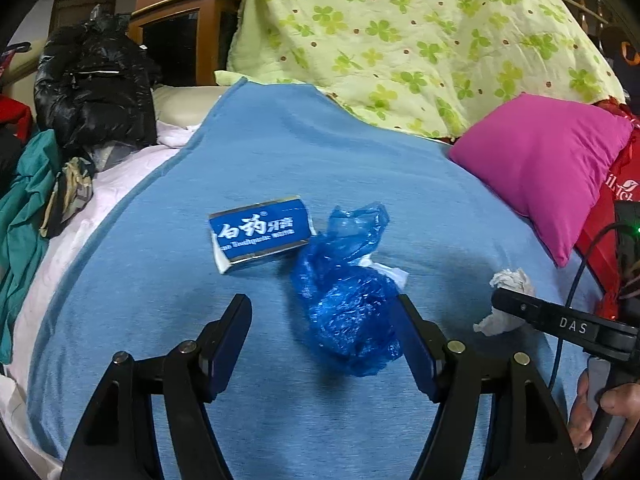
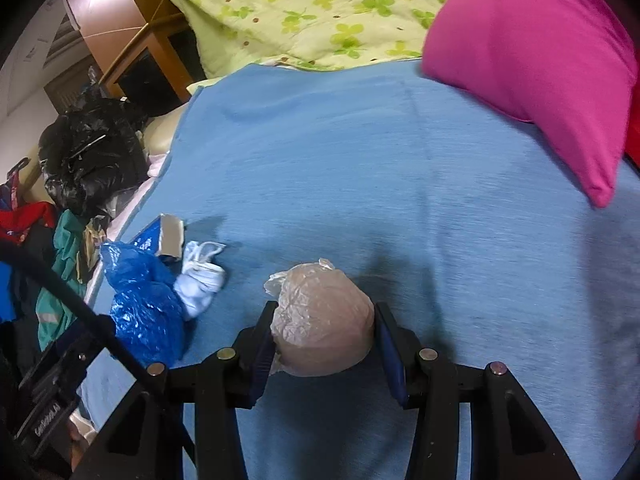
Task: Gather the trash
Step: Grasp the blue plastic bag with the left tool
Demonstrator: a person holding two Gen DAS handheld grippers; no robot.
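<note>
One toothpaste box (image 1: 260, 232) reads "Toothpaste"; "DAS" nearby.

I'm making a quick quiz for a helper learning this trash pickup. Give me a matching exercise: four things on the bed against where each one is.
Things:
1. crumpled wad
2. blue plastic bag
3. toothpaste box
4. pink pillow

Places:
A. flat on the blue blanket, beyond the left hand-held gripper
B. far right edge of the blanket
C. gripped by the right hand-held gripper
D. between the left hand-held gripper's open fingers, untouched

Pairs: 1-C, 2-D, 3-A, 4-B
</note>
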